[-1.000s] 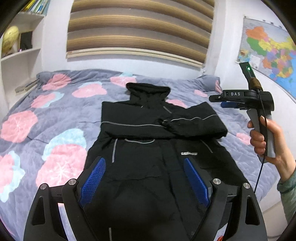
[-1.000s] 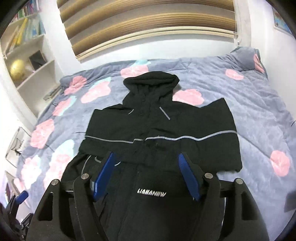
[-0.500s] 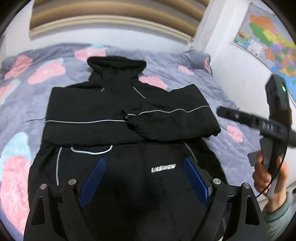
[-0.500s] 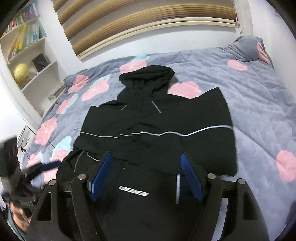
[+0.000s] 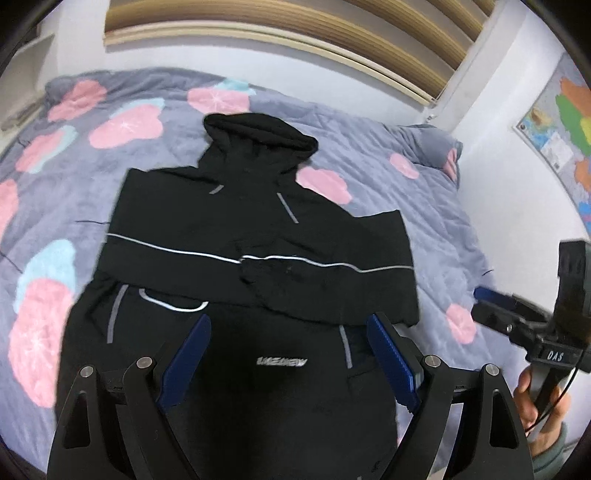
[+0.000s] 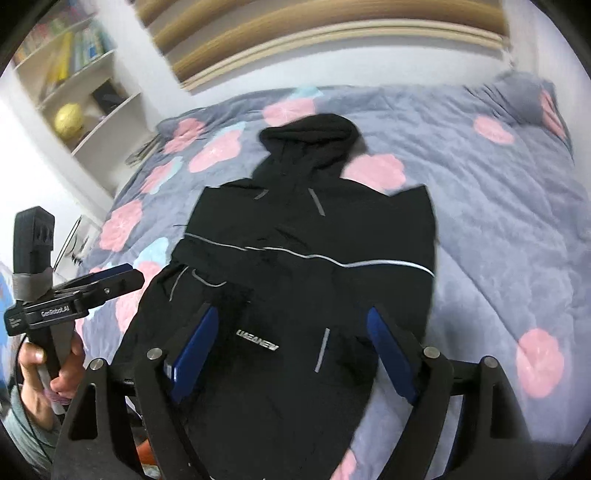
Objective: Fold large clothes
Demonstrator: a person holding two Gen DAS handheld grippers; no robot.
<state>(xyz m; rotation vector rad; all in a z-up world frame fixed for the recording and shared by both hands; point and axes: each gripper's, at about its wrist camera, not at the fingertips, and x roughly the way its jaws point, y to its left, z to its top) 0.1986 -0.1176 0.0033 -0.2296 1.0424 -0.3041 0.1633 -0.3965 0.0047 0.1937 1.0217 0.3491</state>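
Observation:
A black hooded jacket (image 5: 258, 229) lies flat on the bed, hood toward the far wall, both sleeves folded across the chest; it also shows in the right wrist view (image 6: 314, 236). A white logo (image 5: 281, 362) sits on its lower front. My left gripper (image 5: 290, 354) is open and empty, hovering above the jacket's lower part. My right gripper (image 6: 291, 343) is open and empty above the same area. The right gripper also shows at the right of the left wrist view (image 5: 517, 321); the left gripper shows at the left of the right wrist view (image 6: 96, 288).
The bed (image 5: 424, 206) has a grey quilt with pink flower prints. A white shelf with books and a yellow ball (image 6: 68, 115) stands left. A map (image 5: 565, 122) hangs on the right wall. Striped blinds (image 5: 295, 22) cover the window behind the bed.
Both grippers have shifted over the jacket's lower front, staying open. The left view swung left and back right; the right gripper dropped lower at the bed's right side.

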